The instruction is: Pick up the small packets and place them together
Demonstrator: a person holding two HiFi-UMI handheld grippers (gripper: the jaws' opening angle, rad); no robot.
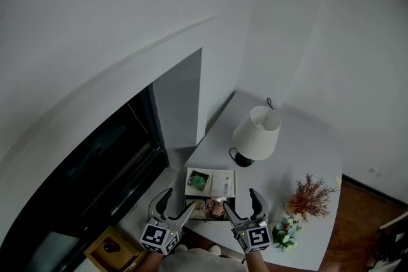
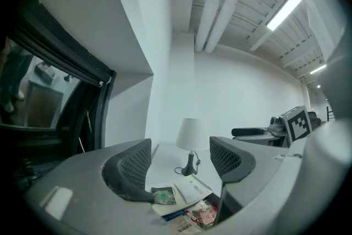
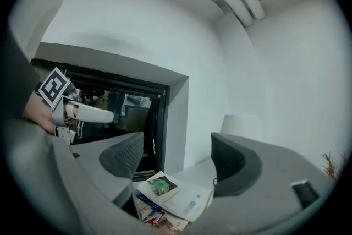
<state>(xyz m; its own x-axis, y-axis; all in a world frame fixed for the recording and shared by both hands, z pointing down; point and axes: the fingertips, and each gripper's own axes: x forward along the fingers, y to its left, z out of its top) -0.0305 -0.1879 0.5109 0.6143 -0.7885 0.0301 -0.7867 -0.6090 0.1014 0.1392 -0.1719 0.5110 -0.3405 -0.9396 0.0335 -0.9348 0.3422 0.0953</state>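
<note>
White table (image 1: 306,159) with a lamp (image 1: 257,132): I hold the left gripper (image 1: 178,200) and right gripper (image 1: 240,199) near the small packets (image 1: 214,207), both with jaws apart, empty.

In front of the lamp (image 1: 256,134), the small packets (image 1: 215,207) lie partly behind the right gripper (image 1: 241,200) in the head view, their print too small to read. The left gripper view cuts them at its lower edge. In the right gripper view a jaw hides the lamp's base. Far left of the lamp, a brown box (image 1: 115,250) runs off the bottom edge
</note>
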